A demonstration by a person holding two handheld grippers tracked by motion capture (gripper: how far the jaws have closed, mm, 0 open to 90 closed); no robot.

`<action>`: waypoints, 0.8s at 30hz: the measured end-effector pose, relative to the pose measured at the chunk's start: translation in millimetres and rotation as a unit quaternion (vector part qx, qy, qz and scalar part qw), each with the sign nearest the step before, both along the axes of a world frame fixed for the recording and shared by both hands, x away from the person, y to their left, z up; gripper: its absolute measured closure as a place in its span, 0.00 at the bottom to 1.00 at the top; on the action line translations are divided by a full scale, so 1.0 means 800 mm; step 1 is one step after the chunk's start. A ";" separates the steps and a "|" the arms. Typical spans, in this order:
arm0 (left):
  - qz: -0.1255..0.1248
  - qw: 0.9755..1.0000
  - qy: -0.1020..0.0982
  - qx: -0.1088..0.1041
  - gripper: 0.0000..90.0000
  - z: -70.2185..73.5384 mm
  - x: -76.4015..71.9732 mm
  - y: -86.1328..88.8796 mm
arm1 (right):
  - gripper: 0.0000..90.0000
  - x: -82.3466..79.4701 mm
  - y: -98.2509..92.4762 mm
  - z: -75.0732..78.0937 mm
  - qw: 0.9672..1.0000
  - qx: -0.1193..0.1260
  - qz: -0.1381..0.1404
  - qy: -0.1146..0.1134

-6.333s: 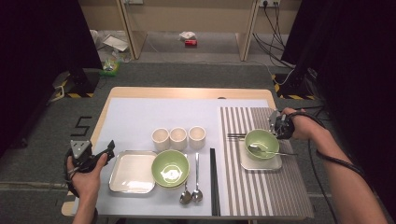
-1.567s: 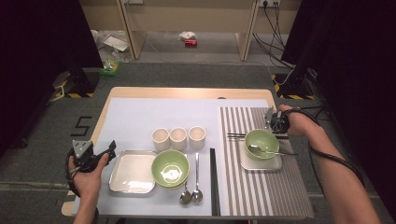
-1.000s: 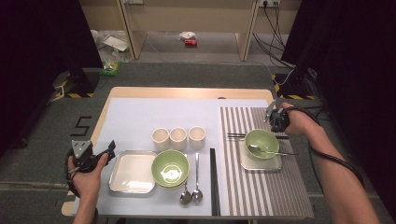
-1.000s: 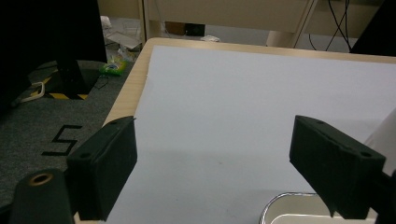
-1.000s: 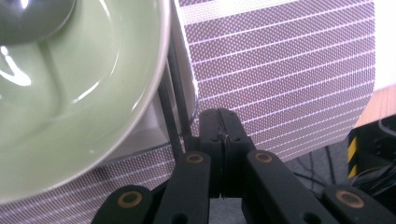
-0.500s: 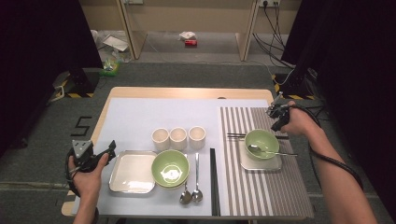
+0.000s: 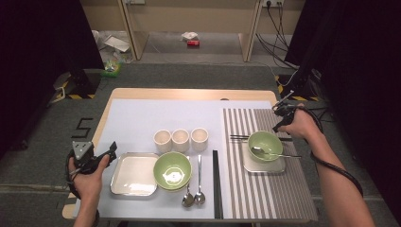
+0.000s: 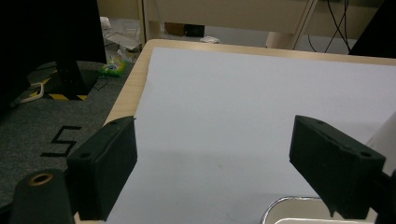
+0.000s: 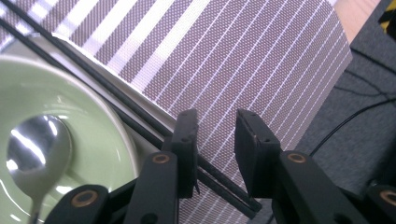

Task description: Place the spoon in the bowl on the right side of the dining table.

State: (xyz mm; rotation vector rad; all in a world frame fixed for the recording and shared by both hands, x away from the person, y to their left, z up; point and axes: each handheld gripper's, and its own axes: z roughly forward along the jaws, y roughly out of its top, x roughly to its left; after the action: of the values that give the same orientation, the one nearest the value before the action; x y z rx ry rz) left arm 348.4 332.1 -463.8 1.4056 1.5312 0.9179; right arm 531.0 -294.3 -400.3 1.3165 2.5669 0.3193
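The right gripper [image 9: 215, 154] has its jaws parted by a narrow gap; they have just been opening, and nothing is pinched. The end of the black chopsticks [image 9: 140, 126] passes under the left jaw and across the gap, lying on the striped mat [image 9: 261, 60] rather than being held. In the high view the right gripper [image 7: 282, 115] sits near the desk's right edge, toward the far right corner of the striped mat [image 7: 283, 198]. The chopsticks [image 7: 240, 137] lie flat beside the far side of the green bowl [image 7: 265, 144], long axis running across the desk, one end toward the right edge and the other toward the desk's middle. A spoon [image 7: 274, 153] rests in that bowl.

The left gripper [image 8: 215, 172] has its jaws spread wide and empty, above the pale sheet [image 8: 243, 116] near the desk's left edge; in the high view it [image 7: 111, 152] is just left of the square plate [image 7: 135, 175].
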 end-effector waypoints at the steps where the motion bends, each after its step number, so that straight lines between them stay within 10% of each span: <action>1: -0.001 1.000 0.001 0.000 0.16 0.000 0.000 0.000 | 0.78 0.000 0.000 0.000 1.000 0.003 -0.003 0.000; 24: -0.005 1.000 0.005 -0.001 0.16 -0.003 0.005 -0.005 | 0.67 -0.009 0.009 0.014 0.985 0.071 -0.154 -0.044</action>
State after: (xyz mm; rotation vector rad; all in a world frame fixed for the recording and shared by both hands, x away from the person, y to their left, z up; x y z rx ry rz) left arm 352.2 328.4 -466.2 1.4165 1.5318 0.9040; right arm 523.8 -287.2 -388.8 1.6812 2.2573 0.4940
